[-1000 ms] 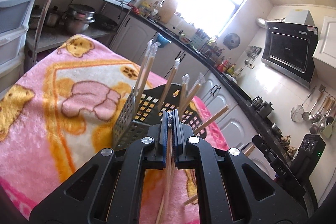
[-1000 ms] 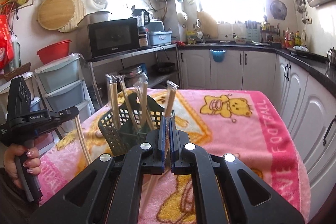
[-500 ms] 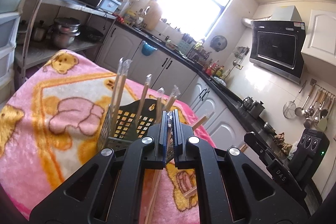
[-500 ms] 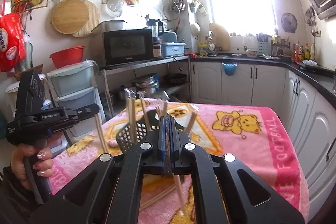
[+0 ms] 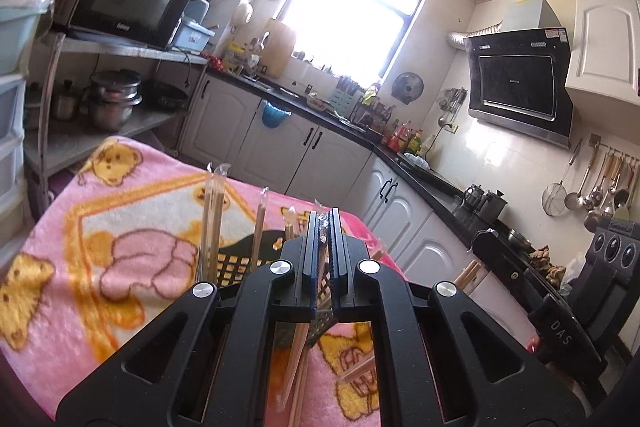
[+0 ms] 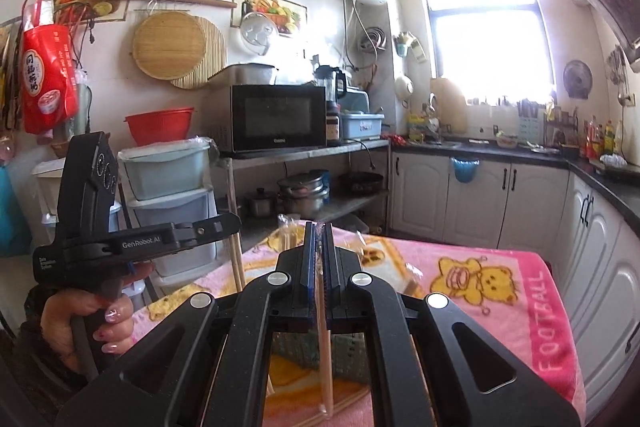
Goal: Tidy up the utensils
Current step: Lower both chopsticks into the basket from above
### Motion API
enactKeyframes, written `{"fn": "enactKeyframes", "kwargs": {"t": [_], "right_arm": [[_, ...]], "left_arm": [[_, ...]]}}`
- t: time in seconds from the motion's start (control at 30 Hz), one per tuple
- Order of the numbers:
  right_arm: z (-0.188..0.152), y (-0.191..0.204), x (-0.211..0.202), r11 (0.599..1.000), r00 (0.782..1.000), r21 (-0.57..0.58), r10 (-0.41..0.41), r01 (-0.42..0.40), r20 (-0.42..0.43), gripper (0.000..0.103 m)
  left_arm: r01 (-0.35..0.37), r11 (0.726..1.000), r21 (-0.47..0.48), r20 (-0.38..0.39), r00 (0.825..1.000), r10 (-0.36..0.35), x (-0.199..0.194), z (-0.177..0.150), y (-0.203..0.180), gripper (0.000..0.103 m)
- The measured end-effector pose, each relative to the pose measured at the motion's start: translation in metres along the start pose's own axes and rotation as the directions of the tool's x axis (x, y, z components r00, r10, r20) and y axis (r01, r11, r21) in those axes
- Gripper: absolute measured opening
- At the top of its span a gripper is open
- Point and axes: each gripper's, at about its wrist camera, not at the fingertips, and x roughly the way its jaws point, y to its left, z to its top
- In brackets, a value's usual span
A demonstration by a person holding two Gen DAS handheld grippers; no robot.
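Your left gripper [image 5: 325,227] pinched wrapped chopsticks [image 5: 296,351] at lower centre, black basket [image 5: 240,263] just behind on the pink blanket [image 5: 132,211], your right gripper [image 6: 318,239] clamped another wrapped pair [image 6: 325,355], centre frame.

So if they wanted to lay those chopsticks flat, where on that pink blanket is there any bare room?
The bear-print blanket lies bare left of the black basket, out to its edge by the shelf rack. In the right view the strip with the FOOTBALL lettering beside the white cabinets is bare too. It is crowded at the basket, full of wrapped chopsticks.
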Motion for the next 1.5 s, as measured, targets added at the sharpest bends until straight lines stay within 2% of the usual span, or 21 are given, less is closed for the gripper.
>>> {"fn": "enactKeyframes", "kwargs": {"t": [0.57, 0.93, 1.23, 1.5], "right_arm": [[0.042, 0.000, 0.002, 0.998, 0.993, -0.065, 0.002, 0.006, 0.119, 0.003], [0.070, -0.007, 0.009, 0.997, 0.981, -0.070, -0.020, 0.034, 0.192, 0.003], [0.076, -0.014, 0.023, 0.996, 0.978, -0.069, -0.035, 0.051, 0.203, 0.003], [0.066, -0.023, 0.043, 0.996, 0.983, -0.055, -0.062, 0.073, 0.172, 0.003]], "left_arm": [[-0.025, 0.995, 0.096, 0.099, 0.995, 0.016, -0.006, 0.047, -0.013, 0.002], [-0.060, 0.991, 0.120, 0.150, 0.988, 0.041, 0.000, 0.075, -0.015, 0.002], [-0.105, 0.986, 0.131, 0.181, 0.980, 0.080, 0.009, 0.084, -0.013, 0.002], [-0.152, 0.981, 0.118, 0.163, 0.978, 0.132, 0.028, 0.070, 0.003, 0.002]]}}
